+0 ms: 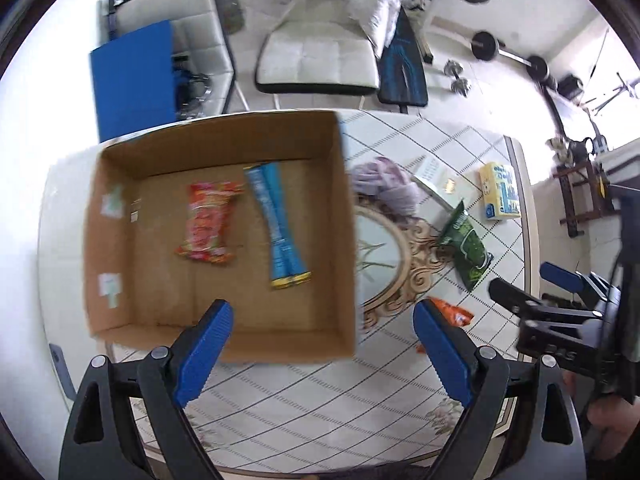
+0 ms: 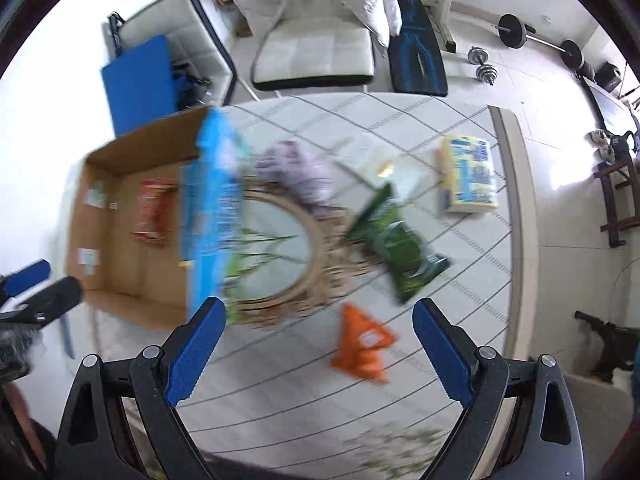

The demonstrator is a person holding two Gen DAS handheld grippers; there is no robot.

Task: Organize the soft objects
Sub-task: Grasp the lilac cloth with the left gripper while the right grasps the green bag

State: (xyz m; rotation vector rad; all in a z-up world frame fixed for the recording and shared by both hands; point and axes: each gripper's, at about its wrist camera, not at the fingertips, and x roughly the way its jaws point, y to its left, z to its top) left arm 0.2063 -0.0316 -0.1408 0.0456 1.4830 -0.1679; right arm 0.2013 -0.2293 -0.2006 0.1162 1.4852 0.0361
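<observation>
Blue packet (image 1: 276, 222) lengthwise in cardboard box (image 1: 120, 248), yellow end nearest, both hand-held grippers (image 1: 324, 344) (image 2: 318, 344) spread, empty

white chair (image 1: 320, 60), blue mat (image 1: 134, 80), dumbbell (image 2: 483, 66)

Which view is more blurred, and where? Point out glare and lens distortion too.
Right wrist view: heavier motion blur, smearing the cardboard box, green packet and orange packet. Left wrist view: sharper, the red packet and blue packet only slightly soft. Both views: the floor is blown out white on the left, and the fisheye bends the table edges.
</observation>
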